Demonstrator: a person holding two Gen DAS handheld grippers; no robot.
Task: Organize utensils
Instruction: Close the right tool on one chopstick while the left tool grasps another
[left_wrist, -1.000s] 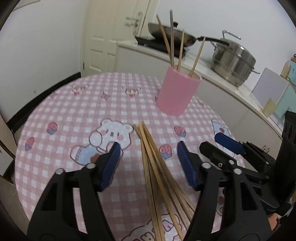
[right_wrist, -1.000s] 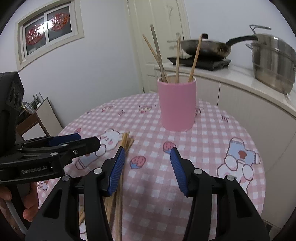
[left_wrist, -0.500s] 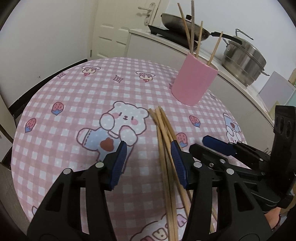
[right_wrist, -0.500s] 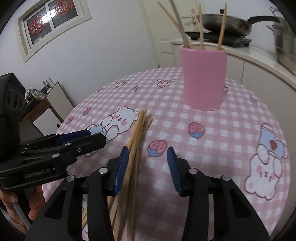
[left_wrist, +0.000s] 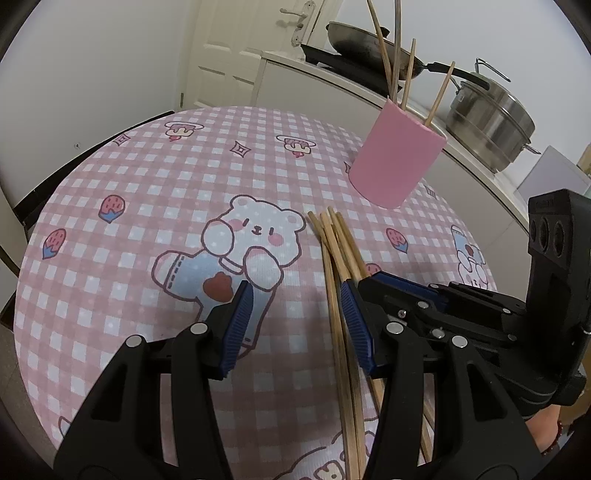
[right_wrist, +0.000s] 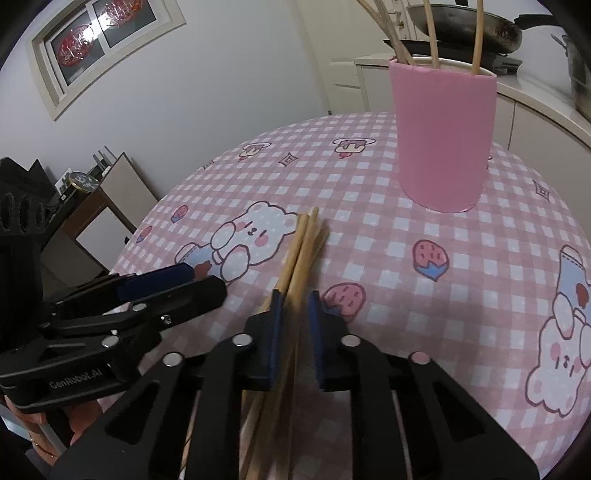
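right gripper jaws closing on several chopsticks at once, bundle may fan out and drop when lifted

White walls, a panelled door, a high window

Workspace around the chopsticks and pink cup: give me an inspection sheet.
Surface: round table under a pink checked cloth with bear and strawberry prints.
Job's things: loose chopsticks lie in a bundle on the cloth; pink cup stands upright beyond them, holding several chopsticks.
Clutter: nothing seen on the table.
Grippers: right gripper jaws closing, the bundle between them; left gripper open beside the bundle, its right pad close to a stick.
Cables: nothing seen.
Surroundings: counter with a wok and a steel pot; door; window; low side table.
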